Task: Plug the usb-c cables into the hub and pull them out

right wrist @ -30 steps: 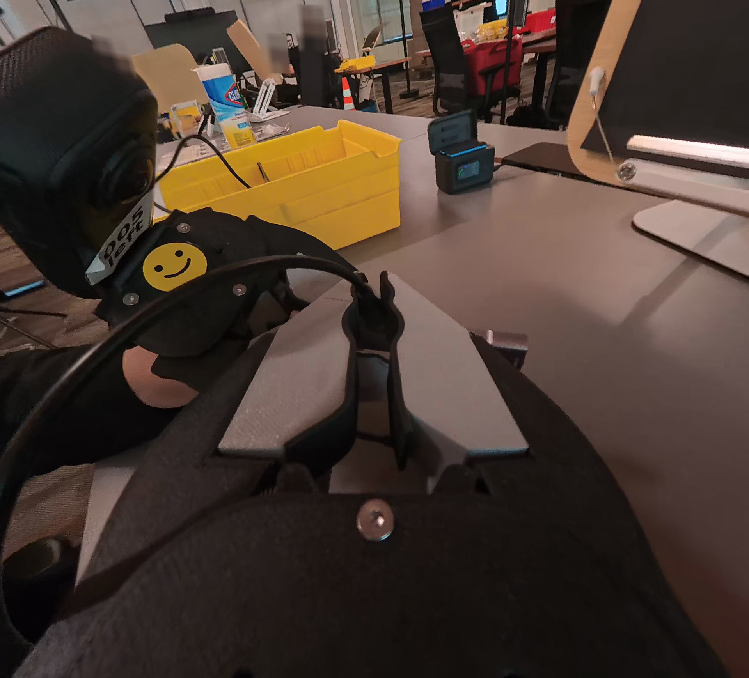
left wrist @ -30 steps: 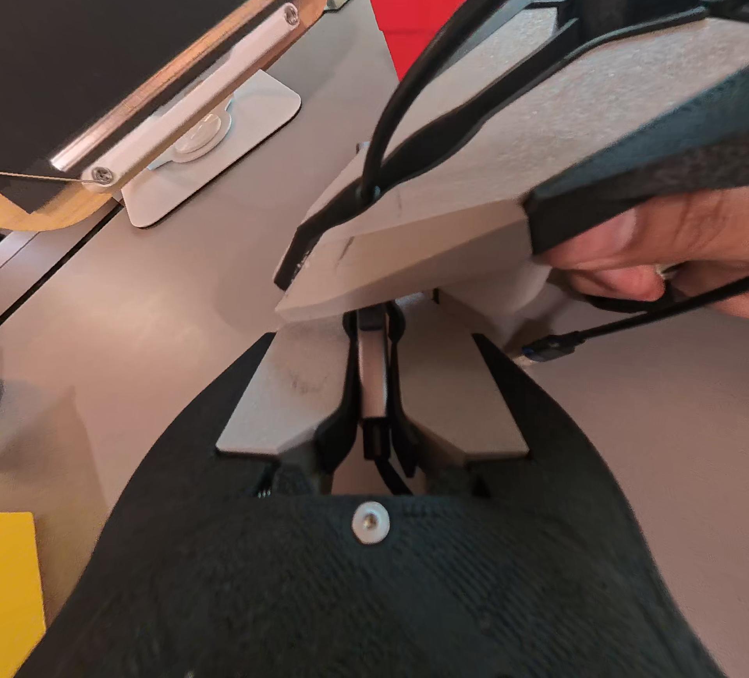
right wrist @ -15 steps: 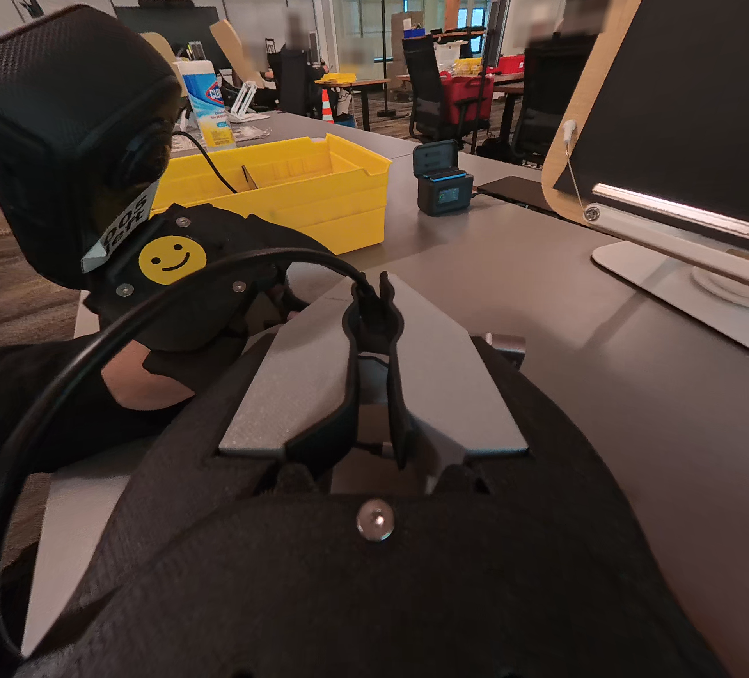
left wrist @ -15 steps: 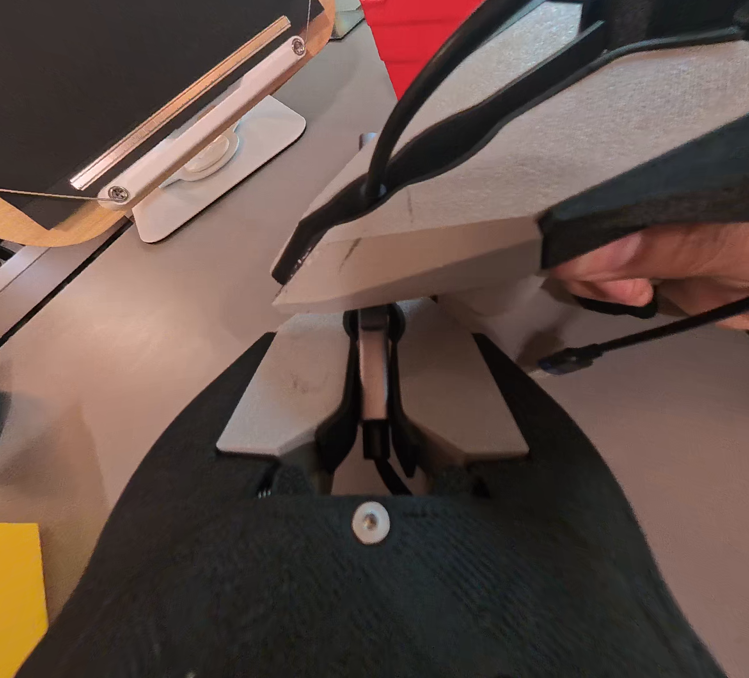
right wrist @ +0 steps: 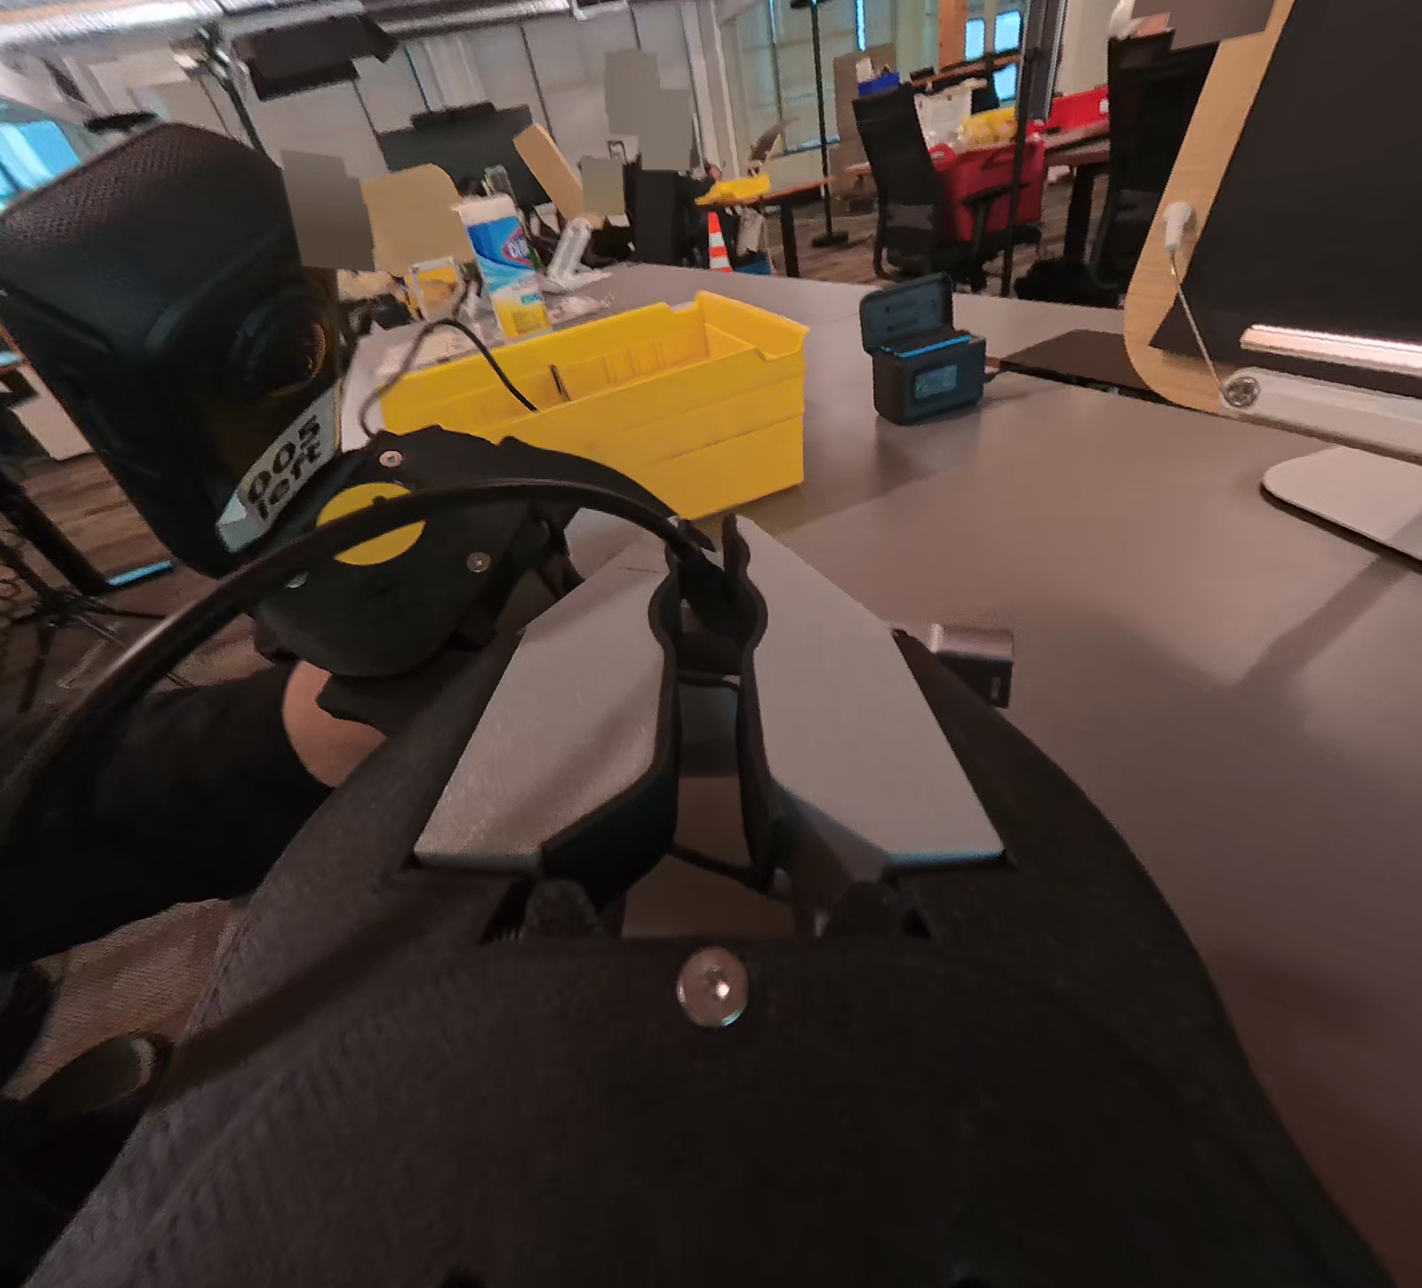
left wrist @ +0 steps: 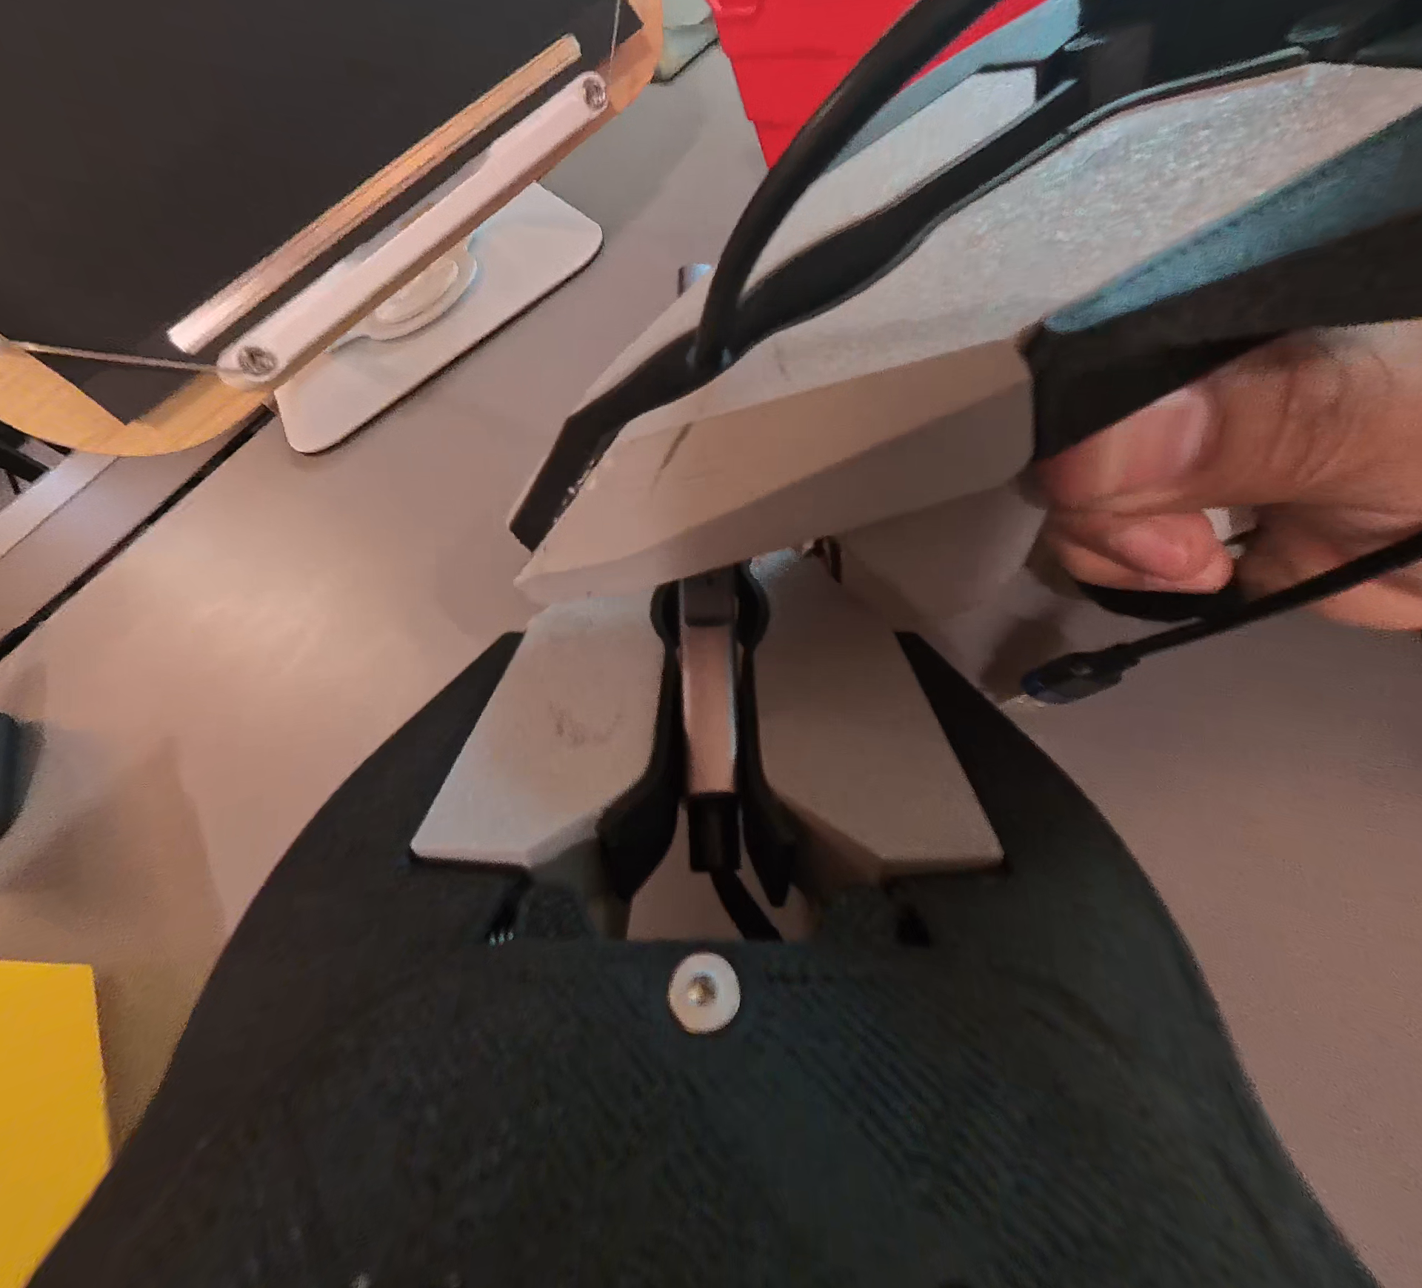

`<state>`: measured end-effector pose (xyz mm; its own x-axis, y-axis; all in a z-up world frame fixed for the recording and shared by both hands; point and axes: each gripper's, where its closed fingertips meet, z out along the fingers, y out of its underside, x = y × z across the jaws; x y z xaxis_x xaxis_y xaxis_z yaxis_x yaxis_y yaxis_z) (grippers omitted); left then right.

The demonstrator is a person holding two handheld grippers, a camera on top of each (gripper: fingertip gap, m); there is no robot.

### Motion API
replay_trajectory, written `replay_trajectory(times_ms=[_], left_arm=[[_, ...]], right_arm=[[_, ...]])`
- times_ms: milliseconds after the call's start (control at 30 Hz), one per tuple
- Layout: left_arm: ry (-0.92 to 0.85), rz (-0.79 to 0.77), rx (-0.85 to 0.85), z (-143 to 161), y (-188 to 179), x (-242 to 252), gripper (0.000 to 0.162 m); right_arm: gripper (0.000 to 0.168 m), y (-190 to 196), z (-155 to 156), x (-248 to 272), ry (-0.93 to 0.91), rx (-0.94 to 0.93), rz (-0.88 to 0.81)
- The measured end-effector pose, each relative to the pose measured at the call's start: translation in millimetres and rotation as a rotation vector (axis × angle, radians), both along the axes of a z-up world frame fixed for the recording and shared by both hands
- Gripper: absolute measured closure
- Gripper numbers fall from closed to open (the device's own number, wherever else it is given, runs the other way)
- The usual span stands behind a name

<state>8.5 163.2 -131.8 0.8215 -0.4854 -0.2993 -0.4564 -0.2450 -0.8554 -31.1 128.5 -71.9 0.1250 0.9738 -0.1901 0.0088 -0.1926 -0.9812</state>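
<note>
Right tongs crossing above left tongs, hub lying between the left pair, loose cable plug resting on worktop to their right

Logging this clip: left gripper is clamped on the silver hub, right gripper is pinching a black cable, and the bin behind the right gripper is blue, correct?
Not quite: in the left wrist view the bin behind the right gripper is red, not blue. The rest holds: the left gripper clamps the silver hub, and the right pinches a black cable.
</note>
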Motion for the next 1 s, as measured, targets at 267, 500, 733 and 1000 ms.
replay_trajectory(times_ms=[267,500,733,1000], left_arm=[[-0.167,0.009,-0.111,-9.4,2.3,-4.1,0.155],[-0.283,0.032,-0.159,-10.4,4.4,-11.5,0.155],[-0.138,0.006,-0.107,-12.9,2.7,-2.6,0.154],[-0.051,0.03,-0.07,-16.1,6.2,-5.3,0.152]], right_arm=[[0.16,12.1,-7.5,-1.3,-0.139,0.225,-0.152],[0.16,13.1,-9.0,-0.3,-0.131,0.201,-0.156],[0.16,14.4,-22.0,-6.0,-0.187,0.18,-0.146],[0.16,15.3,-26.0,-6.2,-0.178,0.133,-0.123]])
